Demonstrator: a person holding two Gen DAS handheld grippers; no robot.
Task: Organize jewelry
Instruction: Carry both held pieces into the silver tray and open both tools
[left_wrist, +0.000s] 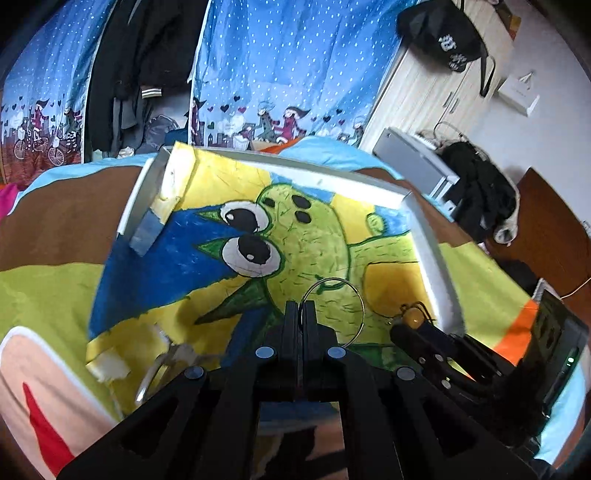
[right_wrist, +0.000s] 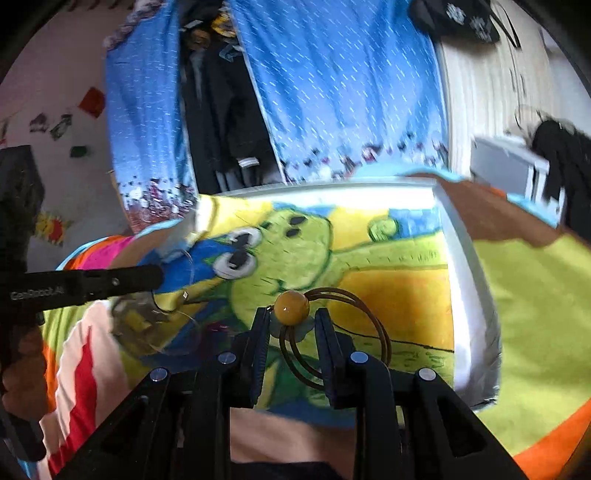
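Bedding carries a painted tray (left_wrist: 424, 236); above it, left gripper (left_wrist: 300, 306) is clamped on a thin bangle (left_wrist: 334, 310), right gripper (right_wrist: 291, 321) pinches an amber-beaded hair tie (right_wrist: 293, 307). Neither is stowed yet.

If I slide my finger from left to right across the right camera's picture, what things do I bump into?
Left gripper → thin clear hoop → right gripper pinching the amber bead → white tray wall → green blanket.
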